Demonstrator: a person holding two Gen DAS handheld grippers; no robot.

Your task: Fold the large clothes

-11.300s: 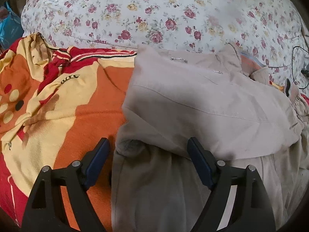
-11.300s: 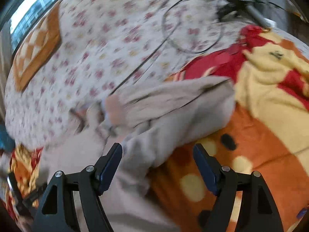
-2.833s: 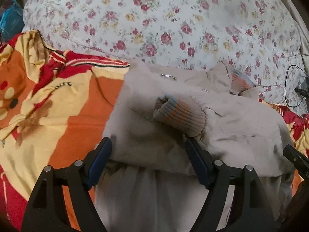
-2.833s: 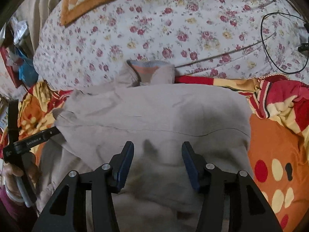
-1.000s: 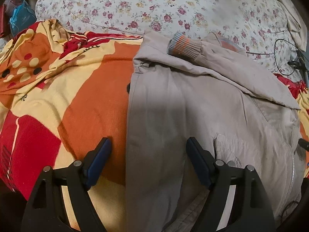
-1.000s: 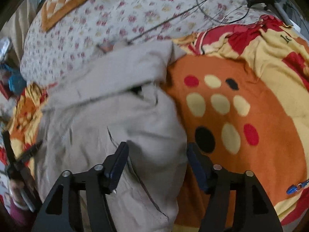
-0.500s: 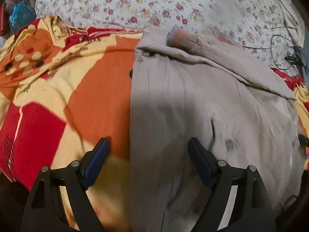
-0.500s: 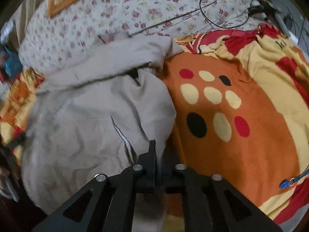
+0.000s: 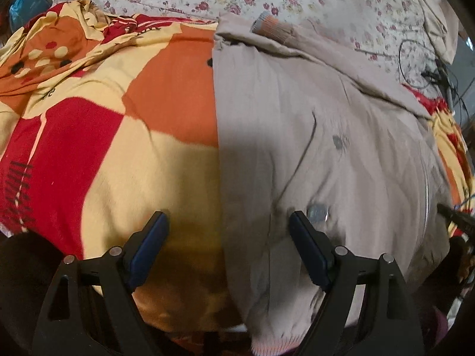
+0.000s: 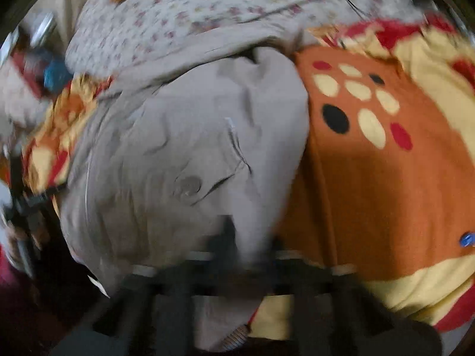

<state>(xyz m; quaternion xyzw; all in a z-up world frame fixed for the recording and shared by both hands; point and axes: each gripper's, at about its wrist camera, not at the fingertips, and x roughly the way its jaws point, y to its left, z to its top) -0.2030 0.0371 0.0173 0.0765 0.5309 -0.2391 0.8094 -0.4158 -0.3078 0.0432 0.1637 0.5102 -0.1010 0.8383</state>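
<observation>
Pinching the beige jacket (image 10: 190, 136) at its near hem edge, the right gripper (image 10: 246, 252) has its jaws clamped on the fabric, jacket spread on the orange blanket (image 9: 166, 112). The left gripper (image 9: 228, 246) hangs open astride the jacket's side edge, gripping nothing. It should bite the matching hem corner so both lift evenly.

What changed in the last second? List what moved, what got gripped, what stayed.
The right gripper went from open jaws astride the beige jacket to shut on its near edge. The left gripper stayed open over the jacket's left edge. The orange blanket stayed put.
</observation>
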